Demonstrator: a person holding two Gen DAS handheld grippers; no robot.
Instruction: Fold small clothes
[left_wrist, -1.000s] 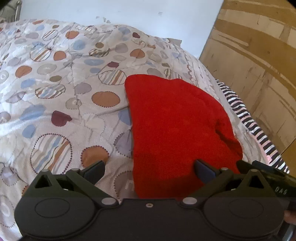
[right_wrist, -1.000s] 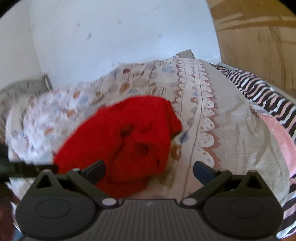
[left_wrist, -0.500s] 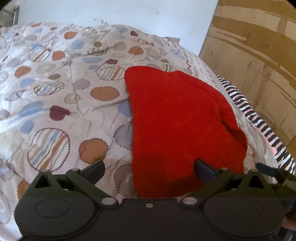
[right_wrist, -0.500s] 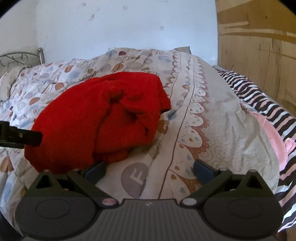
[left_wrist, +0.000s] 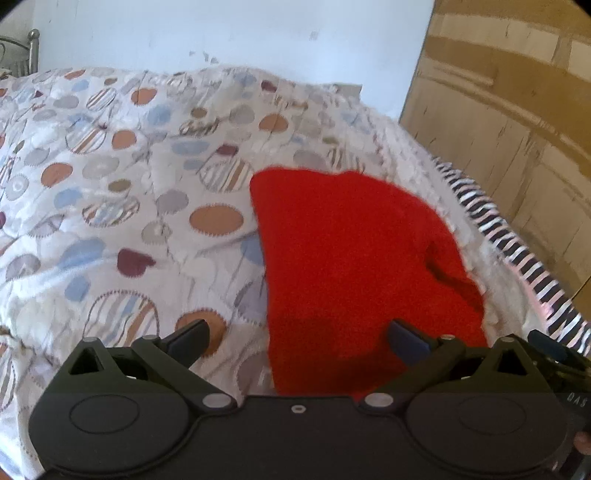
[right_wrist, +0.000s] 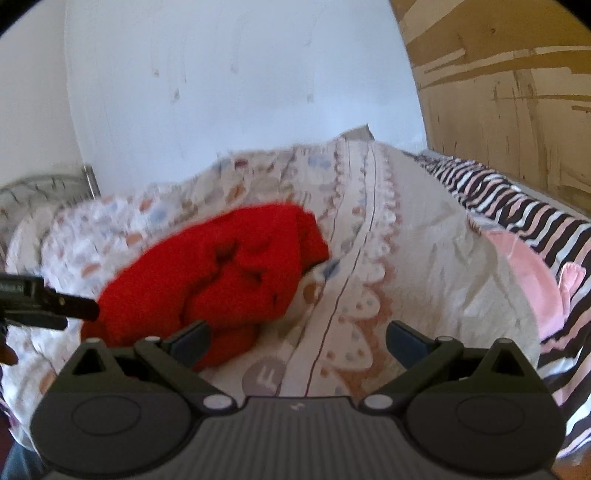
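A red garment (left_wrist: 354, 266) lies folded flat on the patterned quilt (left_wrist: 122, 206). In the right wrist view the same red garment (right_wrist: 221, 277) shows a bunched, layered edge. My left gripper (left_wrist: 297, 338) is open and empty, held just above the garment's near edge. My right gripper (right_wrist: 297, 338) is open and empty, over the quilt (right_wrist: 424, 266) just right of the garment. The left gripper's fingertips (right_wrist: 74, 308) show at the left edge of the right wrist view, beside the garment.
A striped black, white and pink sheet (right_wrist: 524, 218) runs along the bed's right side, next to a wooden wardrobe (left_wrist: 517, 122). A white wall (right_wrist: 221, 92) stands behind the bed. A metal bed frame (right_wrist: 40, 184) shows at the far left.
Both grippers have pulled back from the red garment, which looks smaller and farther away now. The garment itself has not moved. Both stay open.
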